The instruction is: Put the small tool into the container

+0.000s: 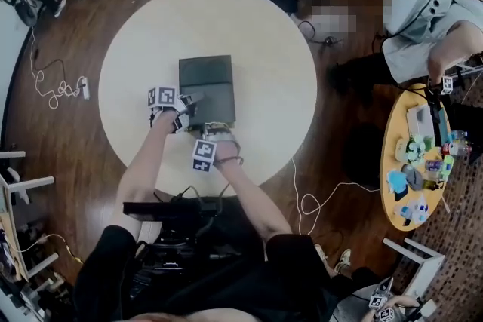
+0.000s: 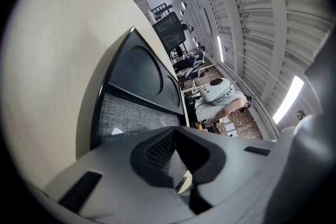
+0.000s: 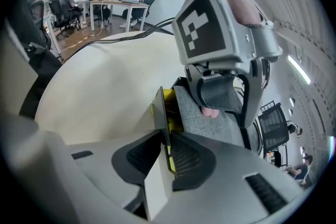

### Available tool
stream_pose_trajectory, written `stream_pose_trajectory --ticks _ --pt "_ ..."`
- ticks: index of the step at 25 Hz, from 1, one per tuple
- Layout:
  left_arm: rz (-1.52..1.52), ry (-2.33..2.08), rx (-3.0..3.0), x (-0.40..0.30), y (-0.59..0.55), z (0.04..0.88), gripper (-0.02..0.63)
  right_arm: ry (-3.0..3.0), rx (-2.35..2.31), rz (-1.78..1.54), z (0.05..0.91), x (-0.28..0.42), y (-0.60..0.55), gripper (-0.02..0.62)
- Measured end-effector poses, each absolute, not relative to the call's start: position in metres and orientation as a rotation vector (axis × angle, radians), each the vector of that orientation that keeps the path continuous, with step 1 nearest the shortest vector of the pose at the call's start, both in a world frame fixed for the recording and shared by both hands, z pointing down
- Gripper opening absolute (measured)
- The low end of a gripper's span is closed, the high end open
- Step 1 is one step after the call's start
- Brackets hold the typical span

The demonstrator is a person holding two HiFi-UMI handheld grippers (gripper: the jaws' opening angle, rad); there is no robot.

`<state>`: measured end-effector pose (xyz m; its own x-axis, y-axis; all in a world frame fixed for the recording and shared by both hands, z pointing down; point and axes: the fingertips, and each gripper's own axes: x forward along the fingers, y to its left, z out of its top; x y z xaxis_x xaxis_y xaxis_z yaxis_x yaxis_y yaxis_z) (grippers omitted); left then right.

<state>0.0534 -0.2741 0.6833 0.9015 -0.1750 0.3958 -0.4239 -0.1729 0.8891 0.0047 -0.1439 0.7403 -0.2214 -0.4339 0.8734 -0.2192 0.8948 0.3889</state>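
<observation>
I'm watching the person working at the near edge of the container (image 1: 207, 83), the dark flat case lying open on the round table (image 1: 264, 49). The small tool (image 3: 159, 107), a thin dark piece with a yellow strip along it, is standing upright at that near edge, its upper end reaching the grey lining (image 2: 131, 113) but not lying inside. The right gripper (image 3: 165, 139) is gripping it, jaws only narrowly apart and pads seemingly pressing on both faces. The left gripper (image 2: 176, 147) is pinching the container's grey-lined near edge beside the tool, jaws nearly together with the lining between them, apparently steadying the case.

So the carrying is looking done, and the dropping-in is what is remaining. The tool is getting lined up, the case is being held, and the letting go is not yet happening, as far as I'm judging.

Plenty is staying hidden. The tool's lower end is disappearing between the pads, where a pale block (image 3: 157, 191) is showing that I'm not managing to identify. Something small and pink (image 3: 211, 112) is peeking out under the left gripper against the lining, too small to name. From above, both cubes are covering the tool entirely.
</observation>
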Motion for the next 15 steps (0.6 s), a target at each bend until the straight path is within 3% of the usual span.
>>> stream_pose_trajectory --ticks 8,15 --pt "0.208 -0.496 1.733 0.047 -0.276 0.688 0.000 -1.862 0.535 -0.219 0.722 0.019 -0.145 0.084" --pt "0.007 -0.453 1.831 0.043 -0.259 0.658 -0.005 -2.236 0.786 0.229 0.660 0.044 -0.139 0.077"
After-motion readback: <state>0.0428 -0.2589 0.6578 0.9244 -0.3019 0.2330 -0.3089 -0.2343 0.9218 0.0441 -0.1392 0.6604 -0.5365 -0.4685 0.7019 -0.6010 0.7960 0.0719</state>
